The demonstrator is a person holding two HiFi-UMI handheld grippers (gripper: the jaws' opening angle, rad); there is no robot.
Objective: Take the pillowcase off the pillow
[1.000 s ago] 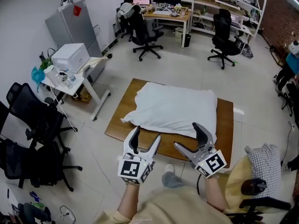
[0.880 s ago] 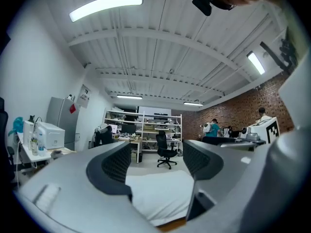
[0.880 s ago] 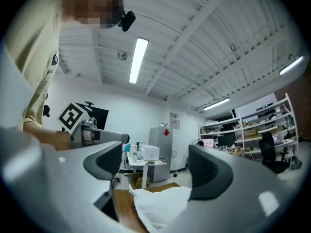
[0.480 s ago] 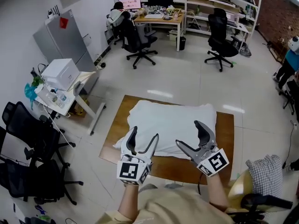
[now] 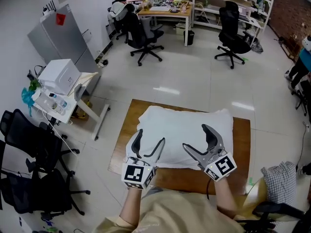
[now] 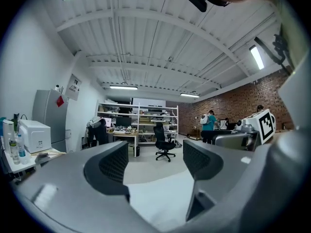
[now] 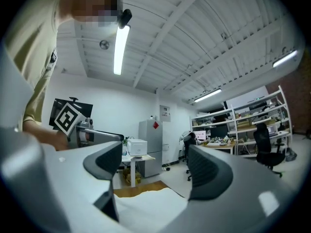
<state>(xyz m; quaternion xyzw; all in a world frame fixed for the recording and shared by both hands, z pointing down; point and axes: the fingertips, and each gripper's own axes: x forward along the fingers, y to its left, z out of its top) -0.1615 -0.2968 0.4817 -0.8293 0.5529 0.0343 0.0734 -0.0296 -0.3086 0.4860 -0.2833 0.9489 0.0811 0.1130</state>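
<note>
Right, both grippers are up in front of you, roughly level: left gripper [image 5: 151, 137] and right gripper [image 5: 195, 137] side by side above the near edge of the pillow [image 5: 180, 123]. Neither's touching it. Jaws on both are spread wide & empty. Each gripper view shows only air and white fabric beyond the pads, nothing pinched. Makes sense, I'd say: you're not at the cloth yet, so spread jaws are ready for a first grab.

The pillow, w/ the pillowcase [image 5: 206, 127] on, lies flat on the wooden board [image 5: 241, 144] on the floor and covers most of it. The board prob. keeps the fabric off the tiles. Can't tell which end of the case is the open one; it's all plain white w/ a few creases.

Task looks unstarted. Next, prob. one gripper pins the pillow while the other pinches case fabric only. The risk is grabbing the stuffing too.
</note>
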